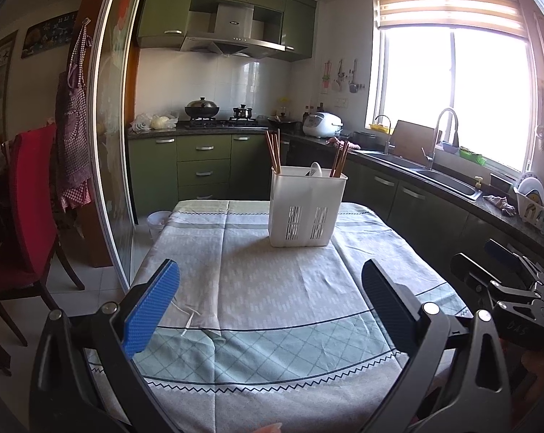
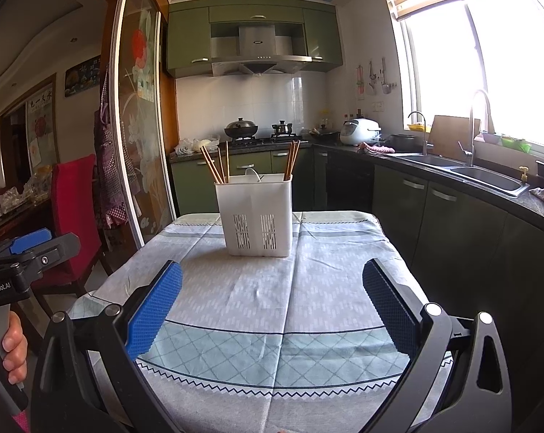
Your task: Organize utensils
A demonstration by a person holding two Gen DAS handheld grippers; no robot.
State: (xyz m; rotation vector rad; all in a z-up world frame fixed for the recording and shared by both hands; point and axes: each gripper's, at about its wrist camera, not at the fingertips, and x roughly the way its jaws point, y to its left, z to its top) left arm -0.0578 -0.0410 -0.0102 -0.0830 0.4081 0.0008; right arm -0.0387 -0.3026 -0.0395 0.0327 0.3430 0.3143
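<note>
A white slotted utensil holder (image 1: pixel 306 209) stands upright near the far end of the cloth-covered table (image 1: pixel 264 306). It also shows in the right wrist view (image 2: pixel 257 216). Brown chopsticks (image 1: pixel 274 153) stand in its left compartment, more chopsticks (image 1: pixel 340 160) in its right, and a white spoon (image 1: pixel 315 169) in the middle. The right wrist view shows the left chopsticks (image 2: pixel 216 166), right chopsticks (image 2: pixel 292 160) and spoon (image 2: pixel 253 174). My left gripper (image 1: pixel 270 288) is open and empty above the near table. My right gripper (image 2: pixel 272 288) is open and empty, also short of the holder.
A red chair (image 1: pixel 30 209) stands left of the table beside a sliding glass door (image 1: pixel 109 144). A waste bin (image 1: pixel 158 222) sits on the floor at the table's far left corner. Green cabinets, stove (image 1: pixel 217 121) and sink (image 1: pixel 441 178) line the back and right.
</note>
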